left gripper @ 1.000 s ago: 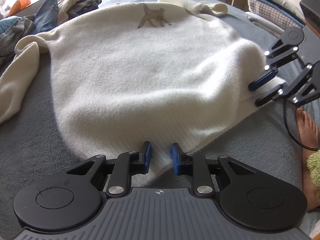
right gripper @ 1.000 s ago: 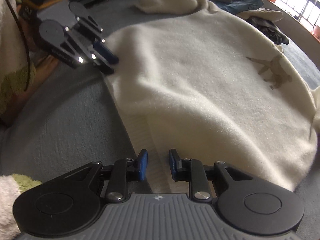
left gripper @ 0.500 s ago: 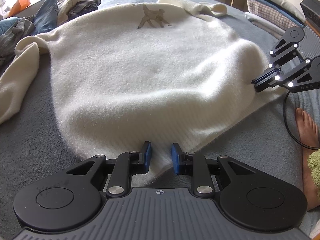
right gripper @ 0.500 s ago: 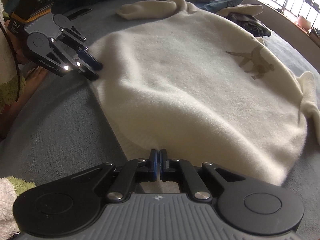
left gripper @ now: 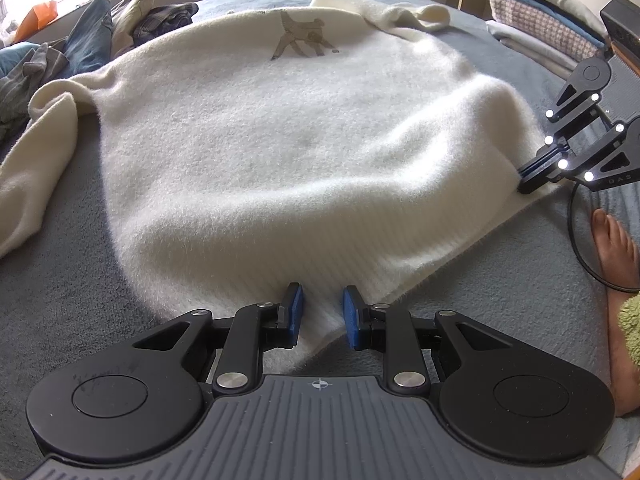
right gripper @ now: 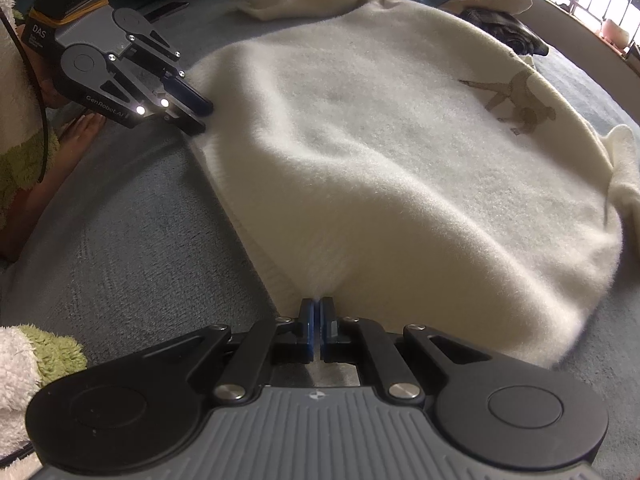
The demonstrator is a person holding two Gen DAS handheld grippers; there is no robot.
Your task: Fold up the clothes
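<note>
A cream fluffy sweater with a brown animal print lies spread flat on a grey bed cover. My left gripper stands open at the near corner of the ribbed hem, with the fabric running between its blue pads and a gap still showing. In the right wrist view that same left gripper sits at the hem's far corner. My right gripper is shut on the hem of the sweater, the fabric bunching up from its pads. The left wrist view shows the right gripper at the hem's right end.
Loose clothes are piled at the far left by the window. A stack of folded laundry sits at the far right. A person's bare foot and a black cable lie beside the hem's right end.
My right gripper's jaws went from apart to shut on the sweater's hem, pulling the fabric into a small ridge. The left gripper has not moved.
</note>
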